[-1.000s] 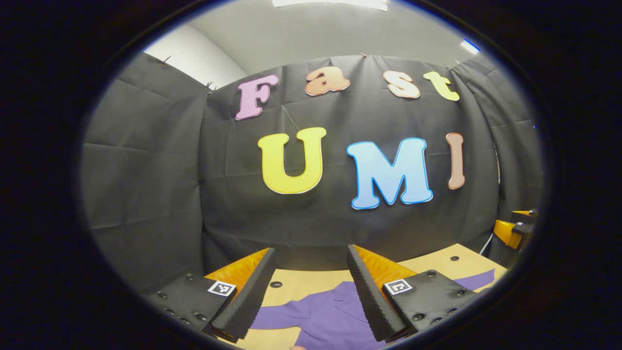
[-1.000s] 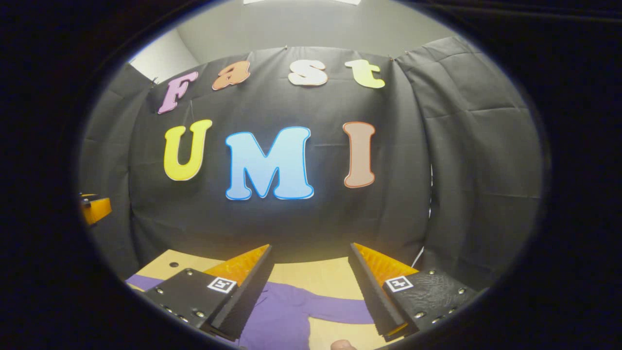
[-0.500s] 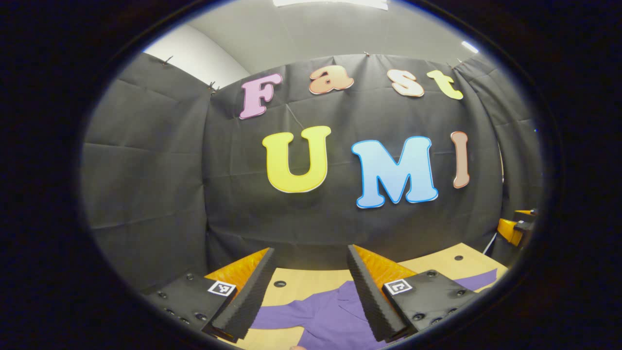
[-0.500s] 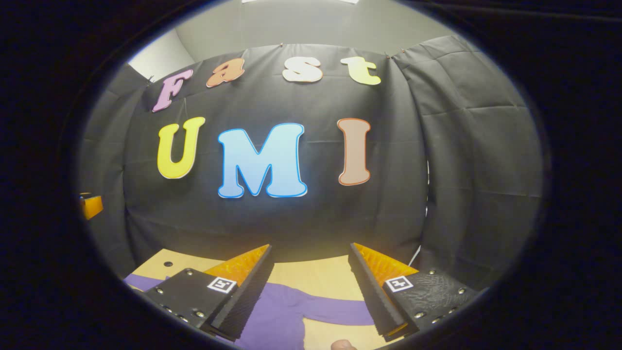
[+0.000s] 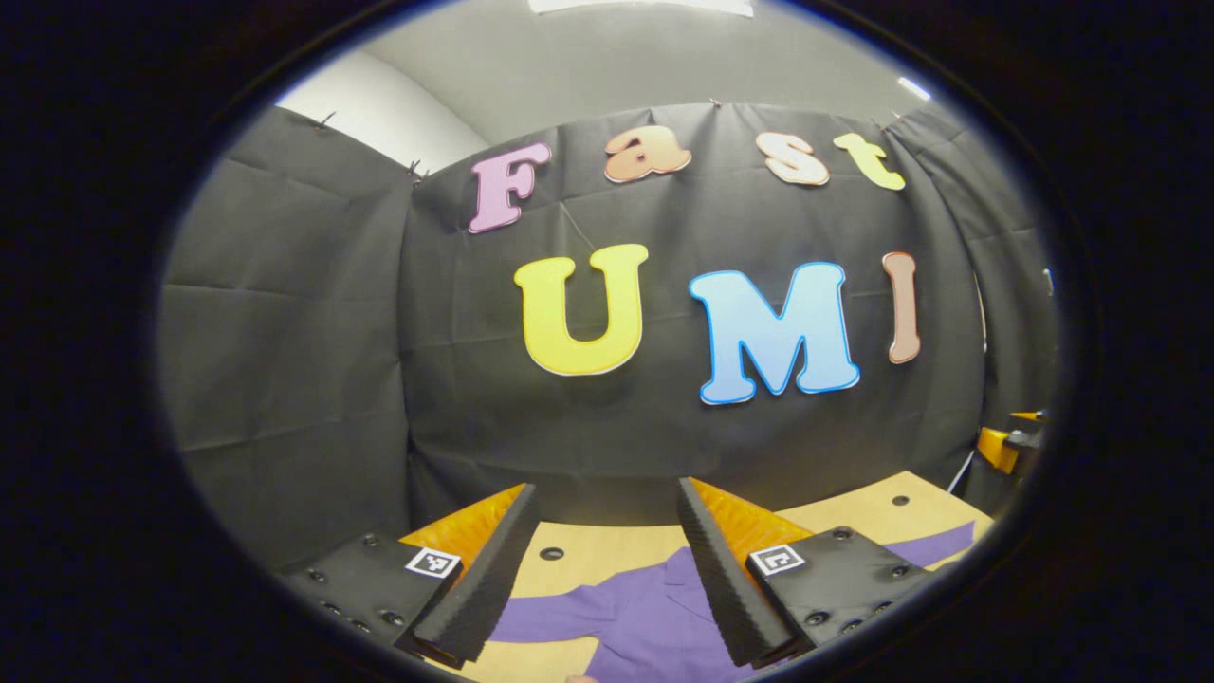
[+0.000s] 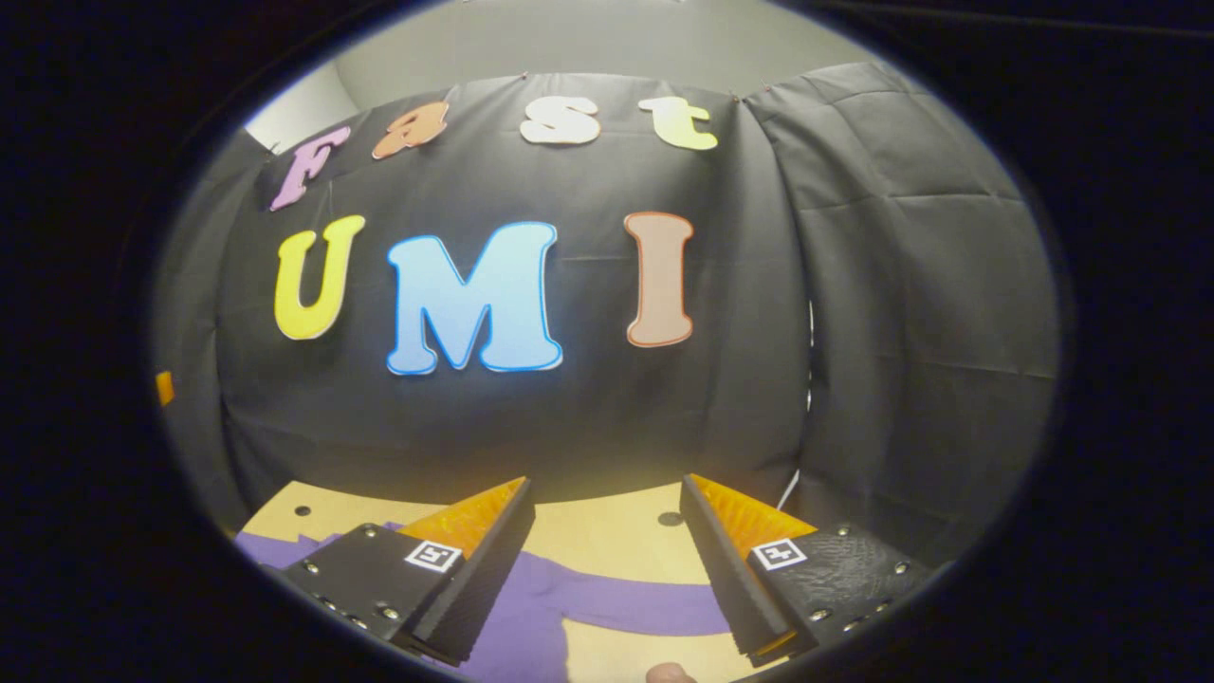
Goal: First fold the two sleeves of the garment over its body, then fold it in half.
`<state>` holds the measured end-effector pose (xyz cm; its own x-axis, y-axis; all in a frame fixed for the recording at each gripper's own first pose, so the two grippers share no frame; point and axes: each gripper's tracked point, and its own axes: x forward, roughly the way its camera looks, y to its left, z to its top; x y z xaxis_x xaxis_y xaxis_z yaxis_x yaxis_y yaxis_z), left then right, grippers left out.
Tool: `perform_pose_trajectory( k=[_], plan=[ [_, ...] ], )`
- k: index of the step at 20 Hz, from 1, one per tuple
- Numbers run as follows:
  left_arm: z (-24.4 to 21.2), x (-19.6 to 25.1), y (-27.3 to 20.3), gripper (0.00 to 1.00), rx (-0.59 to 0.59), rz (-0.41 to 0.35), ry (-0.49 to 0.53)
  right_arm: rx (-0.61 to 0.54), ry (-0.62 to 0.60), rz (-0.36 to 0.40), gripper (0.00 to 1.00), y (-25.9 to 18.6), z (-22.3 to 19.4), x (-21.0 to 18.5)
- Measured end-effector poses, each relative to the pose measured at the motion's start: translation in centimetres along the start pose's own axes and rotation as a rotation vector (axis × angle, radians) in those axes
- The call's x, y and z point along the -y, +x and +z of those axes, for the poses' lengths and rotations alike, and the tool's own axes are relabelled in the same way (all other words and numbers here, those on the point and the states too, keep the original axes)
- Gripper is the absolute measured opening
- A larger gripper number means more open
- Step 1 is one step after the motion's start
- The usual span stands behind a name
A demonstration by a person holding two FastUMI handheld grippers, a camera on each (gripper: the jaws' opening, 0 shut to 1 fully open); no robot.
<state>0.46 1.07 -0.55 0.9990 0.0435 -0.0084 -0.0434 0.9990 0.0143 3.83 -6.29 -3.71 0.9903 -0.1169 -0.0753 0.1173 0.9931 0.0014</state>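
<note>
Wooden table (image 5: 607, 550), purple garment (image 5: 635, 621) flat, sleeves spread

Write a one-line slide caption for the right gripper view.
Open right gripper poised above a purple garment spread on the wooden table.

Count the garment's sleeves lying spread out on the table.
2. One sleeve stretches out left of the purple garment in the left gripper view; the other sleeve runs right across the table in the right gripper view.

A light wooden table (image 5: 607, 555) with small dark holes fills the 6 o'clock part of both views. A purple garment (image 5: 640, 621) lies flat on it, sleeves spread sideways.
</note>
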Motion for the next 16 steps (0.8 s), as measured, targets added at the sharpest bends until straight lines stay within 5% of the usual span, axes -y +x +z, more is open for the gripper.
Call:
perform_pose_trajectory(
  k=[16],
  plan=[
    [-0.6, -0.5, -0.4, 0.94, -0.035, 0.061, 0.01, -0.382, -0.022, -0.132, 0.96, 7.0, -16.7, 9.6]
  ],
)
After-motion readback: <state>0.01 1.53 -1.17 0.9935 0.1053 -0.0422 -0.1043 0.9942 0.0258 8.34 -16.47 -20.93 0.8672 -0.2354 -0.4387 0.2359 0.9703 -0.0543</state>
